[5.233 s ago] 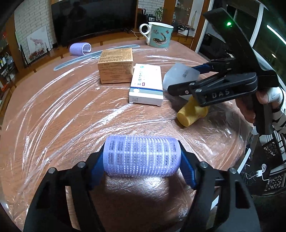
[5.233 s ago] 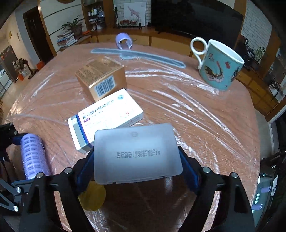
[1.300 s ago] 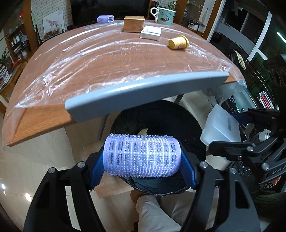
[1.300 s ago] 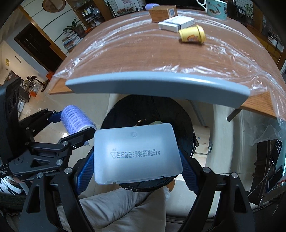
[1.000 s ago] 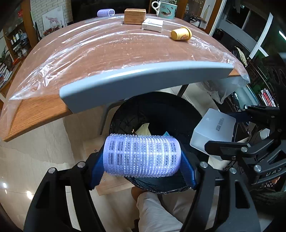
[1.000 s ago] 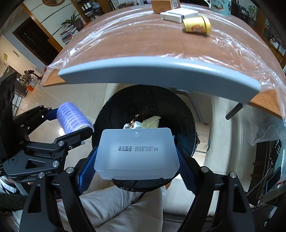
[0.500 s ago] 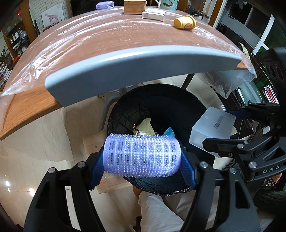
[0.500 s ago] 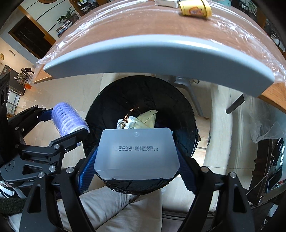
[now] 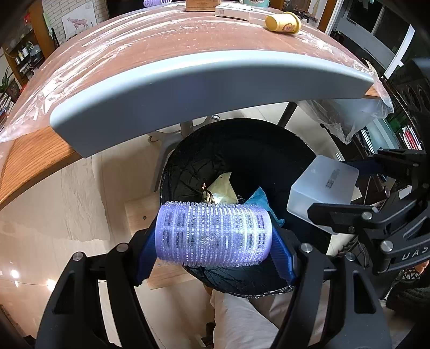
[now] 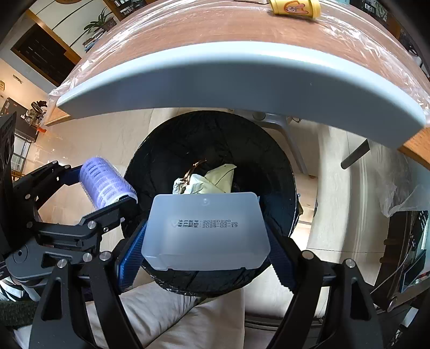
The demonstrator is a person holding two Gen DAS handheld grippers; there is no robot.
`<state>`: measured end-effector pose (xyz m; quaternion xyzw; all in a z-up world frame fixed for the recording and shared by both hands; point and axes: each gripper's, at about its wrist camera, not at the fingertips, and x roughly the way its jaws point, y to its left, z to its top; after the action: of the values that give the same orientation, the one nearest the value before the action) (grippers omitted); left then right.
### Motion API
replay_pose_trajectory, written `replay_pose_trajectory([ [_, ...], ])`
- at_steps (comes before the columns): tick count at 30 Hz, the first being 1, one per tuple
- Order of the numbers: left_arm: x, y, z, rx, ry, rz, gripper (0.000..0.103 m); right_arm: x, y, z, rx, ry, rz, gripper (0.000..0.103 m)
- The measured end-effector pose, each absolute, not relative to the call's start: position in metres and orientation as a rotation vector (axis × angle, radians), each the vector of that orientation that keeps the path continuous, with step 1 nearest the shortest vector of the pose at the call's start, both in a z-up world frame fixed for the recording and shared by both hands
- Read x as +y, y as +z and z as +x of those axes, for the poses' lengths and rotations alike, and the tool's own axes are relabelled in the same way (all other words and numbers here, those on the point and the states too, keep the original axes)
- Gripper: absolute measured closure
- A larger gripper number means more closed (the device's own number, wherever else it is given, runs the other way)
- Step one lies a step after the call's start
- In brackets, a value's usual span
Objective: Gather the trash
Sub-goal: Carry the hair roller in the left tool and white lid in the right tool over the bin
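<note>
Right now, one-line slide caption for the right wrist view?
Right gripper holds a frosted plastic box over the black-lined trash bin; left gripper holds a purple hair roller.

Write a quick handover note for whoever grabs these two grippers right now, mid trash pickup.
Left gripper: shut on the purple plastic hair roller, over the near rim of the black-lined round trash bin.
Right gripper: shut on the frosted white plastic box, also over the bin.
Done: both items carried to the bin; crumpled wrappers already lie inside.
Left: release both, then fetch the yellow cup lying on the plastic-covered wooden table.
</note>
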<state>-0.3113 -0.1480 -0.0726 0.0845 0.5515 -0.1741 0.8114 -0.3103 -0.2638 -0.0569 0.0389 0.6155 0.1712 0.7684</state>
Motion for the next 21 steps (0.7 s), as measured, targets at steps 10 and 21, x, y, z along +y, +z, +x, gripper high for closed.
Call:
replay_pose_trajectory([
  [10,-0.1508,-0.0792,-0.3071,1.194,-0.363,0.196,0.031,-0.2659,-0.0581,-0.3071,1.333,0.367,0.083,0.023],
  [21,-0.1559,-0.0807,-0.3062,1.197,-0.369,0.226,0.031,-0.2684,-0.0576,-0.3051,1.338,0.364,0.095,0.023],
])
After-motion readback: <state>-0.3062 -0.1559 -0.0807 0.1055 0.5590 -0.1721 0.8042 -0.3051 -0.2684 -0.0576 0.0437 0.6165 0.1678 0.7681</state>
